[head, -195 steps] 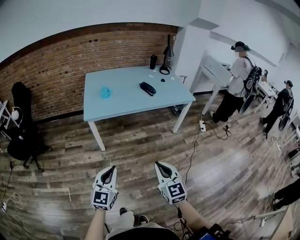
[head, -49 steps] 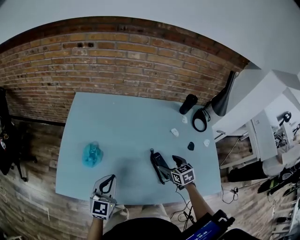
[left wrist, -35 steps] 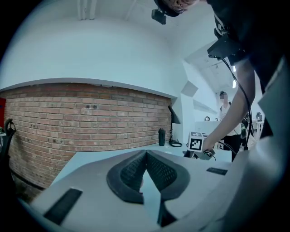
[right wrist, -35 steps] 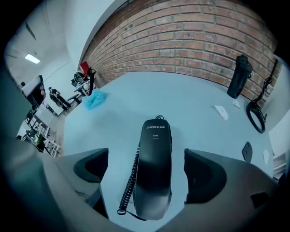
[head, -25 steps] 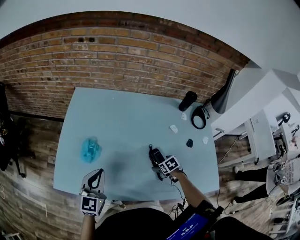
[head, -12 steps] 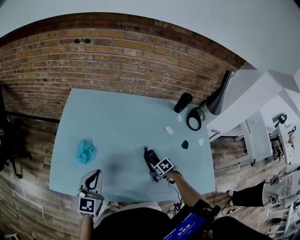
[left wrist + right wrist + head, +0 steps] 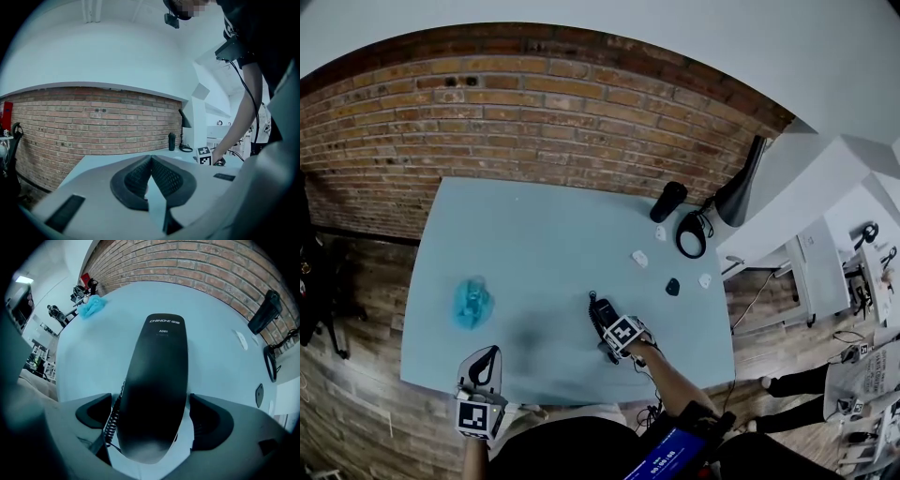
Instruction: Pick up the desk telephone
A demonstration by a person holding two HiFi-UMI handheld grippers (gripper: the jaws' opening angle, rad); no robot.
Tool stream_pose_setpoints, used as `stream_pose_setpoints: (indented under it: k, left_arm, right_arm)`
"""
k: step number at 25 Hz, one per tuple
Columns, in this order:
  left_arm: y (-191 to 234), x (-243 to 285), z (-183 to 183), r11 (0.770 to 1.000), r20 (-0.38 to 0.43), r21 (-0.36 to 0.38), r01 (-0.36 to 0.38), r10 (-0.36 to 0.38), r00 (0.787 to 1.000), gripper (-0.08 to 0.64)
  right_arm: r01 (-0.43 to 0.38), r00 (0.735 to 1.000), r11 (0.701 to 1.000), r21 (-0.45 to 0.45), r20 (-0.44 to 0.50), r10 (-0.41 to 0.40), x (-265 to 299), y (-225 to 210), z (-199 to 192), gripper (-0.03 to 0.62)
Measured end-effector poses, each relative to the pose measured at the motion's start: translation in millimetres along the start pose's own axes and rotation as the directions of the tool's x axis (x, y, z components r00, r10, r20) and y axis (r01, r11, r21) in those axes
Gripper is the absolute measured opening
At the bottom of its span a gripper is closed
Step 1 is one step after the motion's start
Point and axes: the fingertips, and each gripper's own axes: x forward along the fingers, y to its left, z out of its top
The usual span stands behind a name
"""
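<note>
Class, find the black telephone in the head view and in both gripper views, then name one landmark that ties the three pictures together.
Head view: the telephone lies just right of centre, partly under the right tool.
Left gripper view: it cannot be made out; only the right tool's marker cube shows, at mid-right.
Right gripper view: it fills the centre, between the open jaws.
Shared landmark: the black cylinder, also at and.

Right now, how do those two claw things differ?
The left gripper has its jaws together and empty; the right gripper has its jaws apart, astride the black telephone. The left hangs by the table's near edge; the right sits further in. Both are the same two-jaw tool.
</note>
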Motion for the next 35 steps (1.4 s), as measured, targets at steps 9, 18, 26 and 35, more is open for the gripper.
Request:
stream_pose_setpoints:
  k: [9, 18, 26, 35]
  left_arm:
    - [-10, 2, -9, 0.999, -0.034, 0.026, 0.025, -0.024, 0.999, 0.028]
    - [-7, 6, -9, 0.999, -0.006, -0.013, 0.043, -0.043, 0.999, 0.028]
    - [-4, 8, -12, 0.997, -0.006, -0.029, 0.067, -0.068, 0.998, 0.028]
    - [0, 8, -15, 0.995, -0.020, -0.035, 0.093, -0.093, 0.995, 0.028]
  right_arm:
    - [0.009, 0.999, 1.000, 0.008, -0.038, -0.008, 0, -1, -3, 0.520]
    - [0.020, 0.999, 0.998, 0.067, -0.048, -0.016, -1, -2, -7, 0.508]
    - [0.014, 0.997, 0.998, 0.058, -0.078, -0.009, -2, 9, -6, 0.437]
    - [0.008, 0.993, 1.000, -0.001, -0.115, -0.008, -3, 8, -1, 0.439]
